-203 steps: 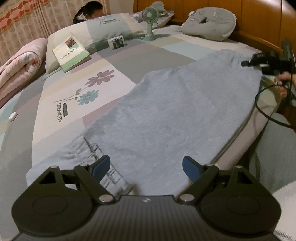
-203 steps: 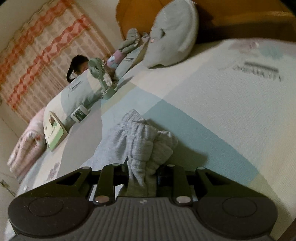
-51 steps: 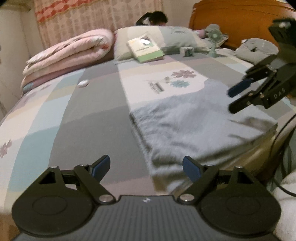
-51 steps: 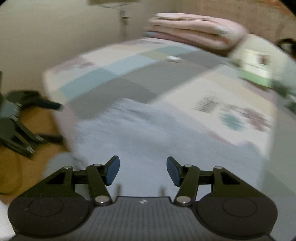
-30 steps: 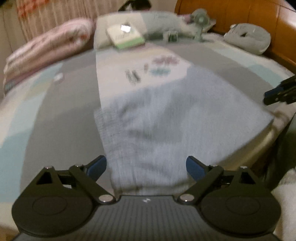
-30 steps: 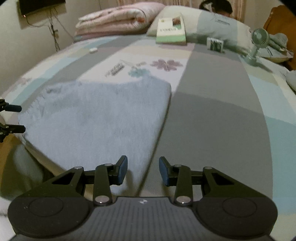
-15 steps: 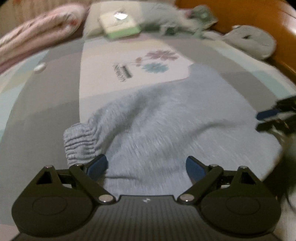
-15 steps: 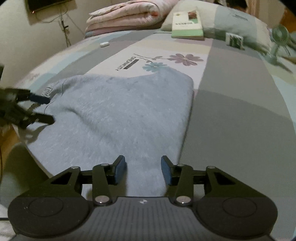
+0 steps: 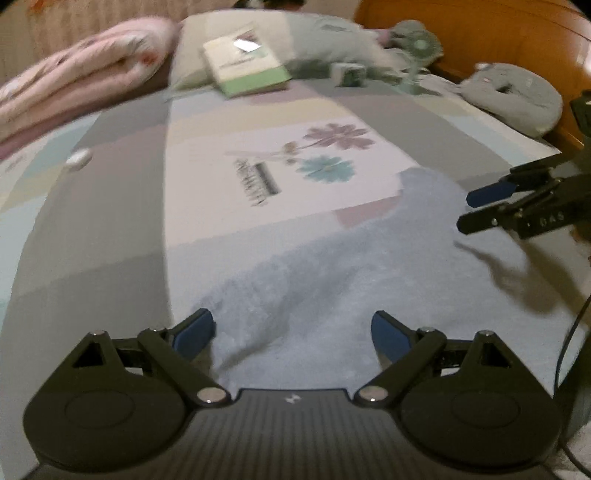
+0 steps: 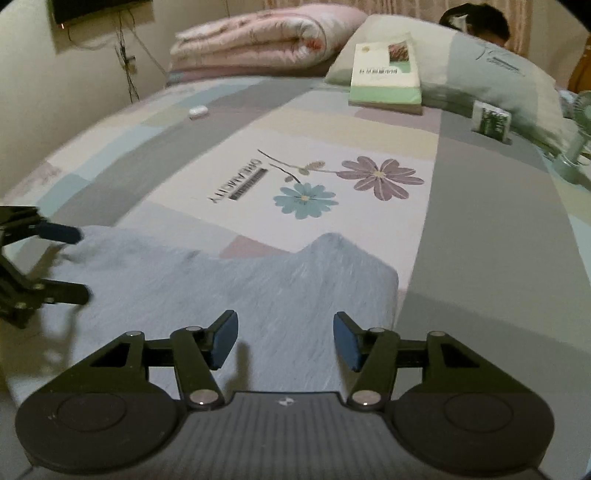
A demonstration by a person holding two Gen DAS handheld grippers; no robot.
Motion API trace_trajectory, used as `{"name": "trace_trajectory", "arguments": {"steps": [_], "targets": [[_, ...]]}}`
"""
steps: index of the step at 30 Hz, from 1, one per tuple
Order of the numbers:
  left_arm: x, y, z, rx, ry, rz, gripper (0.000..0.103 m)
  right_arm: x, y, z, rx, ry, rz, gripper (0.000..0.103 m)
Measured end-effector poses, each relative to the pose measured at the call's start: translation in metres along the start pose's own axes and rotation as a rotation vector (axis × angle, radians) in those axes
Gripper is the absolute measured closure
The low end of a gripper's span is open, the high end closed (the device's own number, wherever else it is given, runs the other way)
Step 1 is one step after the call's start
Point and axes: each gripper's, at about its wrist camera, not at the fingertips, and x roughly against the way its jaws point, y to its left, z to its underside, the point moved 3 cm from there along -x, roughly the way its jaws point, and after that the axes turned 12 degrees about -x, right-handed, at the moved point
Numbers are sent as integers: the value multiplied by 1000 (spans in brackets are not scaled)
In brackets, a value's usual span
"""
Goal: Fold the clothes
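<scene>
A light blue fleece garment (image 9: 369,266) lies folded flat on the near part of the patchwork bed, also seen in the right wrist view as the garment (image 10: 229,280). My left gripper (image 9: 291,330) hovers open over the garment's left part, nothing between its blue pads. My right gripper (image 10: 282,339) hangs over the garment's right part, its jaws opening and empty. In the left wrist view the right gripper (image 9: 480,210) enters from the right edge; the left gripper (image 10: 74,262) shows at the left edge of the right wrist view.
At the far end of the bed lie a rolled pink quilt (image 10: 258,33), a green-and-white book (image 10: 386,70) on a pillow (image 10: 491,70), a small box (image 10: 491,120) and a desk fan (image 10: 580,140). A person's head (image 10: 476,20) shows behind the pillow. A wooden headboard (image 9: 480,33) stands right.
Both grippers have moved in over the garment, toward its far edge. The right gripper's jaws have widened. The garment's gathered left edge has slipped under the left gripper's view.
</scene>
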Motion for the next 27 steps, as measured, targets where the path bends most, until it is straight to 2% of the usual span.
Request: {"name": "trace_trajectory", "arguments": {"steps": [2, 6, 9, 11, 14, 15, 19, 22, 24, 27], "targets": [[-2, 9, 8, 22, -9, 26, 11, -17, -4, -6, 6, 23, 34, 40], [-5, 15, 14, 5, -9, 42, 11, -27, -14, -10, -17, 48, 22, 36], [7, 4, 5, -30, 14, -9, 11, -9, 0, -9, 10, 35, 21, 36], [26, -7, 1, -63, -4, -40, 11, 6, 15, -8, 35, 25, -11, 36], [53, -22, 5, -100, -53, -8, 10, 23, 50, -7, 120, 15, -74, 32], [61, -27, 9, -105, -65, 10, 10, 25, 61, -7, 147, 15, -89, 27], [70, -37, 34, -69, -36, 28, 10, 6, 93, -4, 210, 45, -92, 21], [57, -34, 61, 13, 58, 43, 10, -16, 97, 4, 208, 79, -53, 19], [63, -34, 68, 11, 41, 42, 10, -28, 98, 10, 206, 97, -31, 14], [79, -33, 67, -7, 2, 41, 10, -11, 93, 9, 178, 93, -25, 14]]}}
